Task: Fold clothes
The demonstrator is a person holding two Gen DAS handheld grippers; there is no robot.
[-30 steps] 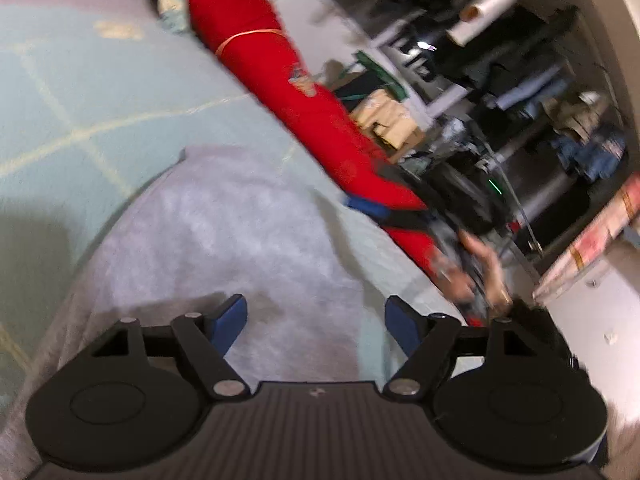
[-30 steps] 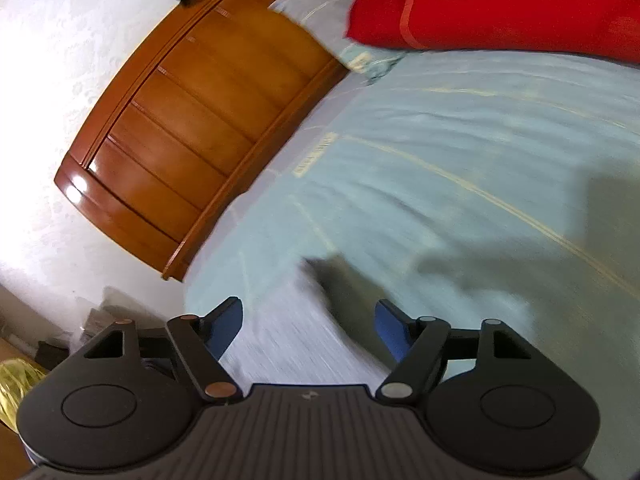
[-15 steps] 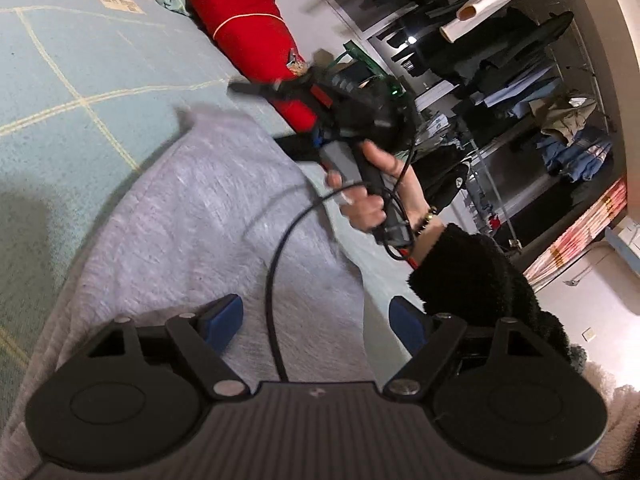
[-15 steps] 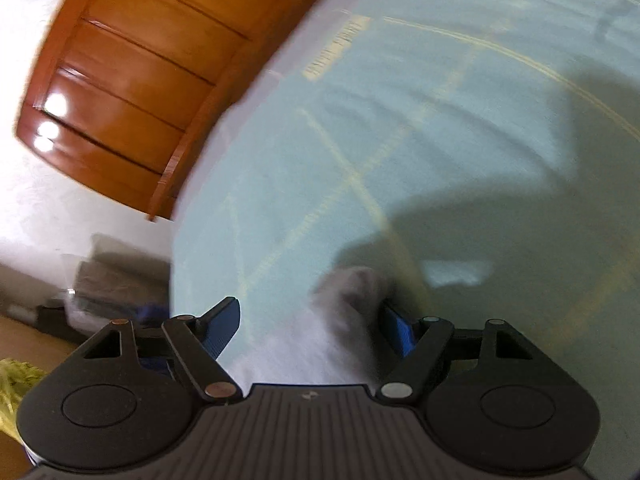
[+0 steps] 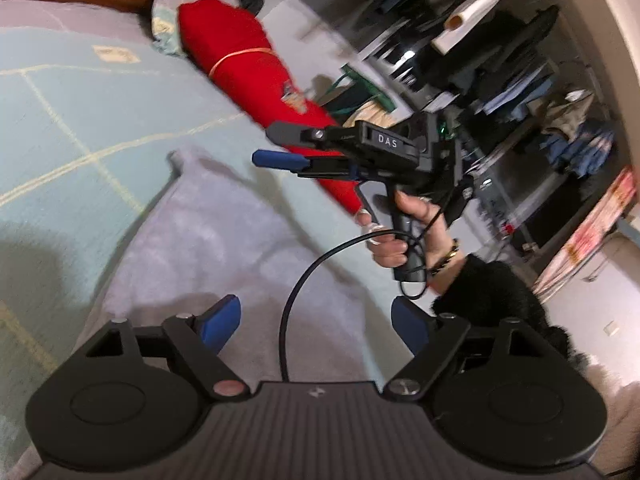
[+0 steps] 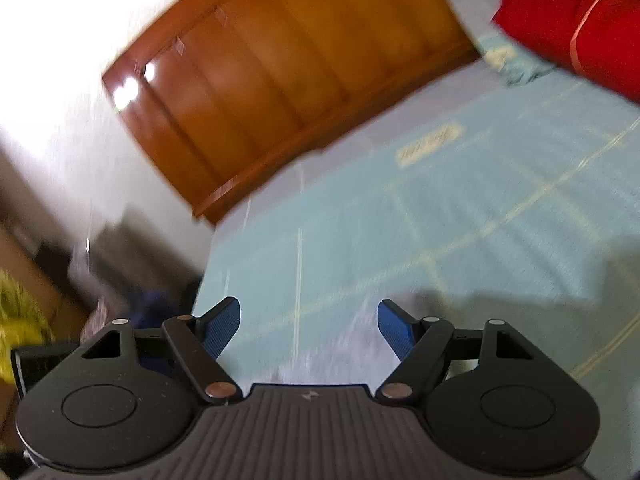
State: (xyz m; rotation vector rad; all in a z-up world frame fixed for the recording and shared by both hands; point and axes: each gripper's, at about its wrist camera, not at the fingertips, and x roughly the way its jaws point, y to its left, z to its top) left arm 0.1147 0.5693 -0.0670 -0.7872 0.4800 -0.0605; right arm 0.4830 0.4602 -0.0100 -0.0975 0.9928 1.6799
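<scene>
Both the left gripper (image 5: 314, 326) and right gripper (image 6: 310, 328) are hovering wide open and empty-jawed over the grey garment (image 5: 224, 240) lying on the bed (image 5: 80, 120).

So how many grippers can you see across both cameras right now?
2. The left gripper sits open at the bottom of its own view, over the grey garment. The right gripper, also open, is held in a hand above that garment, and fills the bottom of its own view.
</scene>
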